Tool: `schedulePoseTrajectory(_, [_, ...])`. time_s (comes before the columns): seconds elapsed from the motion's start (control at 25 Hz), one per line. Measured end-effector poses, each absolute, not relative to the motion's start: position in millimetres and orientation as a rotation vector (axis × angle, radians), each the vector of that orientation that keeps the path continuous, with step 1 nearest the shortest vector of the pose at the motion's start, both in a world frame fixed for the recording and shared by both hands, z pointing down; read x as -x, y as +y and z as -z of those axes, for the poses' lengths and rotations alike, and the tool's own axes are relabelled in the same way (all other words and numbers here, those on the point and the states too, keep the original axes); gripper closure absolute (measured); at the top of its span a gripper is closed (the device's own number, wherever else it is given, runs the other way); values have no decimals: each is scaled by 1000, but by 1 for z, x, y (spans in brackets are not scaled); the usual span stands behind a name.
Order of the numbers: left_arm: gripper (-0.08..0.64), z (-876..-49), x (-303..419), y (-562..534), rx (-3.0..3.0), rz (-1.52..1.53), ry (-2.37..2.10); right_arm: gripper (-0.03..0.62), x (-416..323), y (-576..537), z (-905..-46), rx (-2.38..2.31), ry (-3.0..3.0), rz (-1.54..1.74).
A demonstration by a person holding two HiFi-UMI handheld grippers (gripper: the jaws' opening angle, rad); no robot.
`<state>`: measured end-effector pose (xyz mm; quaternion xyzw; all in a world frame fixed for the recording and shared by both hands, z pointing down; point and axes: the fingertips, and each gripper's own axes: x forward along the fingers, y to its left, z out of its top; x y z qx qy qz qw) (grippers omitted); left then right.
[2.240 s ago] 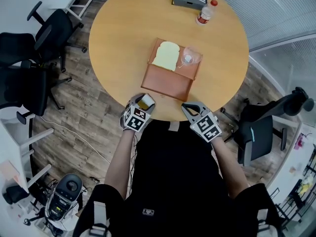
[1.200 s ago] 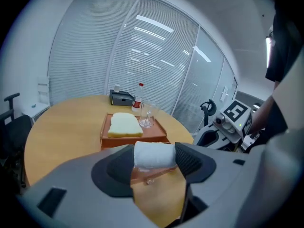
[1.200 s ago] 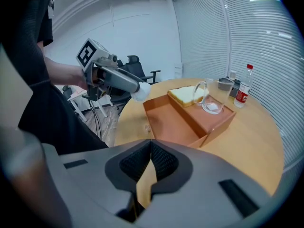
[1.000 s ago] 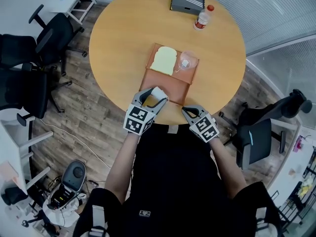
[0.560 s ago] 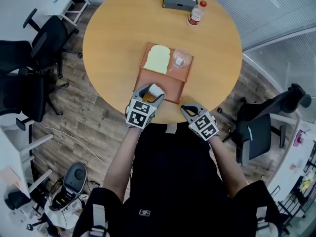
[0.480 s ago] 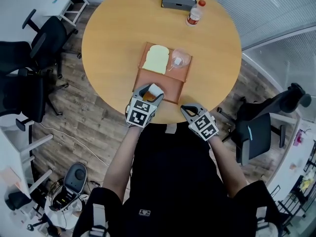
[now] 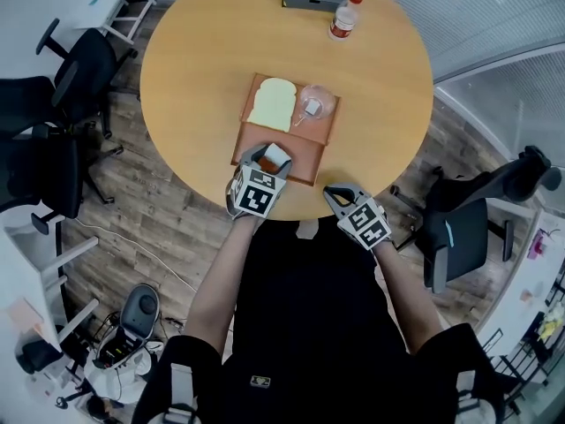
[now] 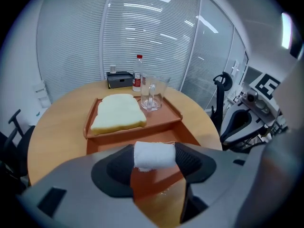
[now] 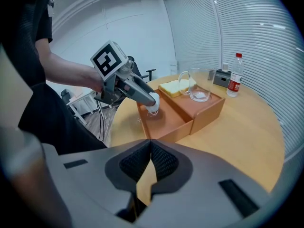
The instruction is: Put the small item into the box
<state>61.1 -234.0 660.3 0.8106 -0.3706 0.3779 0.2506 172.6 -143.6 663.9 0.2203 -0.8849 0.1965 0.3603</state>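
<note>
The left gripper [image 7: 269, 156] points steeply down beyond the table's [image 7: 190, 78] near edge, its jaws wide and clamped on a small white roll [image 8: 153, 156]. The right gripper [image 7: 335, 194] hovers at that edge with its jaws together and empty, seemingly just clear of the surface. Both bare forearms reach forward.

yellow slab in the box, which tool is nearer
Left. The left tool, holding a white roll, is over the box compartment next to the yellow slab; the right tool is outside the box.

The small white cloth roll [image 8: 153, 155] lies crosswise, pinched in the left hand-held gripper [image 8: 154, 159], over the open near compartment of the orange-brown box [image 7: 305, 159].
</note>
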Motion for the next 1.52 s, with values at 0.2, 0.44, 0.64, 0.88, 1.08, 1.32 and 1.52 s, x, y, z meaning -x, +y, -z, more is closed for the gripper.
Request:
schedulePoseTrajectory(0.2, [284, -672, -63, -236, -2185, -1118, -1009, 588, -177, -147, -667, -558, -2282, -526])
schedulePoseTrajectory(0.44, [284, -685, -67, -241, -2160, -1212, -974, 588, -183, -155, -670, -574, -2286, -543])
schedulePoseTrajectory(0.64, [284, -698, -67, -247, -2116, -1248, -952, 588, -187, -158, -672, -569, -2280, -556])
schedulePoseTrajectory(0.88, [284, -715, -67, -246, -2052, -1321, -890, 588, -191, -161, -674, -570, -2270, -567])
schedulePoseTrajectory(1.08, [281, -718, -68, -246, -2061, -1329, -880, 588, -193, -167, -675, -594, -2272, -566])
schedulePoseTrajectory(1.32, [273, -719, -66, -246, -2068, -1314, -880, 588, -190, -175, -668, -614, -2279, -551])
schedulePoseTrajectory(1.52, [249, -717, -64, -247, -2084, -1287, -881, 588, -185, -173, -669, -626, -2281, -542])
